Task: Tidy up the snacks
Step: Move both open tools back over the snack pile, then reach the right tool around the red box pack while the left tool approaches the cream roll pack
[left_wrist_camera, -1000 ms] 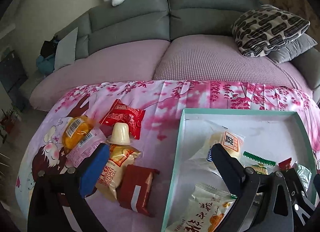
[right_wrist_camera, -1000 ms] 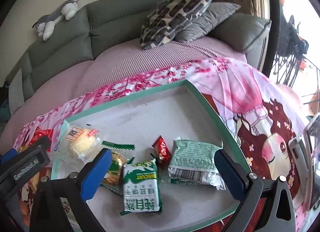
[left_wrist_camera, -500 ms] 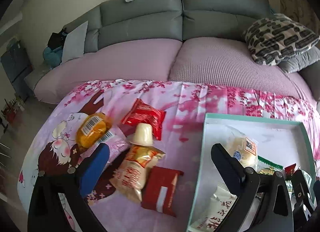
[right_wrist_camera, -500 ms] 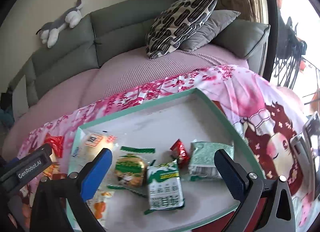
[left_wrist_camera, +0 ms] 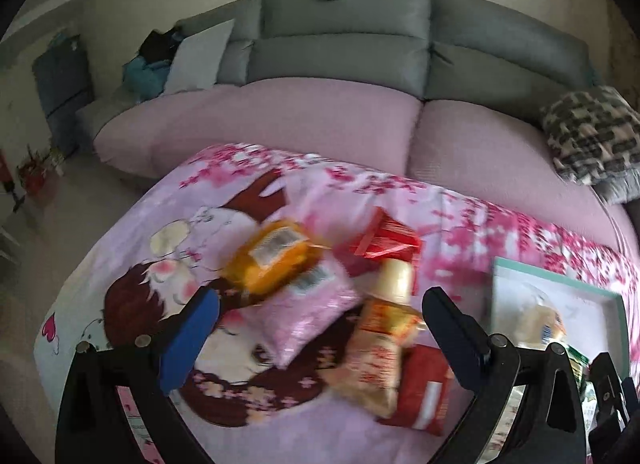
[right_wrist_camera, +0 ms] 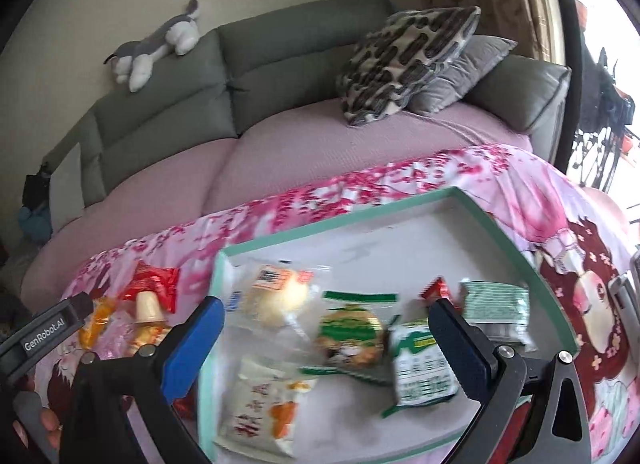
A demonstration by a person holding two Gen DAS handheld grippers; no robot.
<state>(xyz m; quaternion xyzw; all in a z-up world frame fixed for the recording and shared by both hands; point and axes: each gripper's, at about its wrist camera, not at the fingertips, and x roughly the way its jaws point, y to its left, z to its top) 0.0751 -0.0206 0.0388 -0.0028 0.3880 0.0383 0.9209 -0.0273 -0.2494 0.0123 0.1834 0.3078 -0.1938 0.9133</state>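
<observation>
- On the pink cloth (left_wrist_camera: 132,248), left of the tray (right_wrist_camera: 516,248), a heap of loose snacks lies: an orange pack (left_wrist_camera: 276,256), a pink bag (left_wrist_camera: 308,316), a red pack (left_wrist_camera: 384,242), a small cup (left_wrist_camera: 396,278), a long yellow pack (left_wrist_camera: 378,348) and a red bar (left_wrist_camera: 426,392).
- Left tool (left_wrist_camera: 316,340): the jaws stand wide apart and hold nothing. It hangs over this heap.
- The pink bag lies directly ahead, between the two fingers. Its long axis runs slanted, from near left to far right, so the jaws probably need some turn to close across its narrow side.
- The long yellow pack lies just beside the right finger, its long axis going away from the tool.
- Right tool (right_wrist_camera: 324,348): also wide open and empty, above the tray, where six snacks lie already.
- The left hand is clearly nearer to the heap, so I judge that the next pick belongs to it.
- The left view is blurred, so the small print cannot be read.
</observation>
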